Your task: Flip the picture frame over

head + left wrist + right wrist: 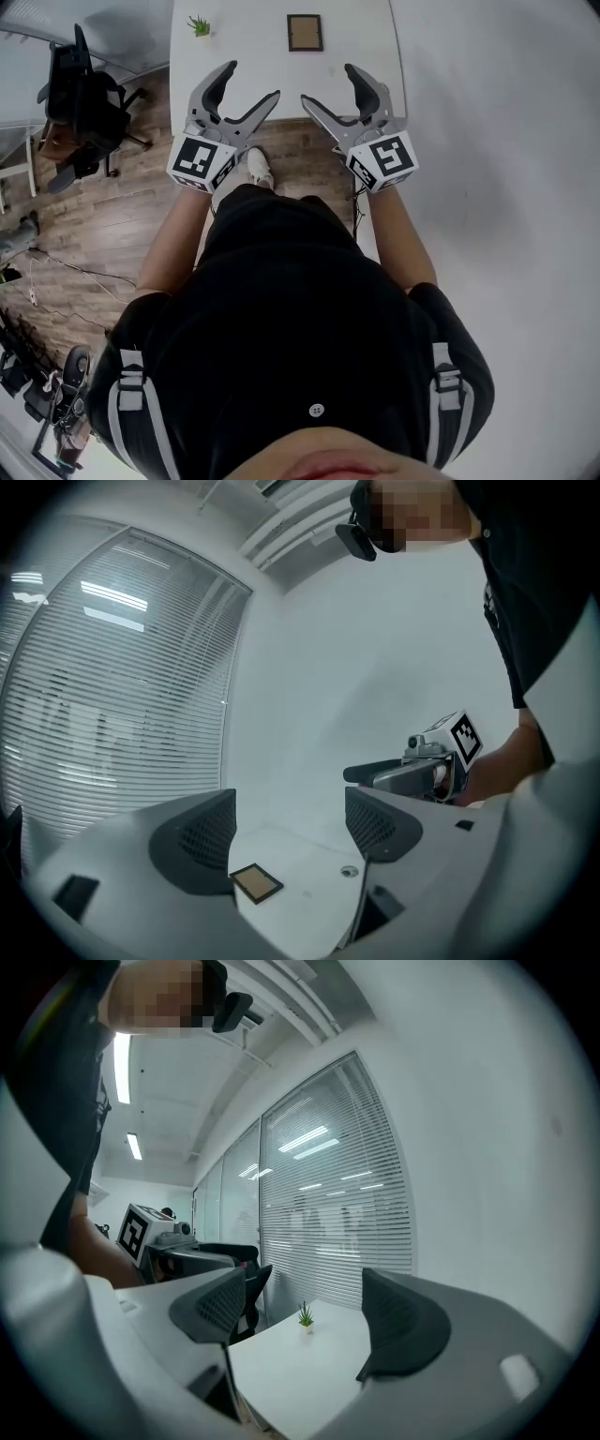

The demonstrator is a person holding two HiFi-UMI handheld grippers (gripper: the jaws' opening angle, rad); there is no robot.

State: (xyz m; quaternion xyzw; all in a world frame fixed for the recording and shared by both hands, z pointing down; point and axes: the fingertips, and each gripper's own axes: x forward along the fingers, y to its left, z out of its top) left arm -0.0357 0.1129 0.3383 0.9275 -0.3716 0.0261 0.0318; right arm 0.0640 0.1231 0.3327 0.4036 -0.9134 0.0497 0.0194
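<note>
My left gripper [253, 80] and right gripper [326, 82] gape empty; the picture frame [305, 32] at twelve o'clock lies flat, so it may skid when nudged.

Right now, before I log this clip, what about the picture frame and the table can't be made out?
- The picture frame: too small in the head view and seen at a low slant in the left gripper view, so which face is up cannot be told.
- Right gripper view: the frame lies outside it; only the plant shows.
- The table: its far end is cut off by the head view's top edge.
</note>
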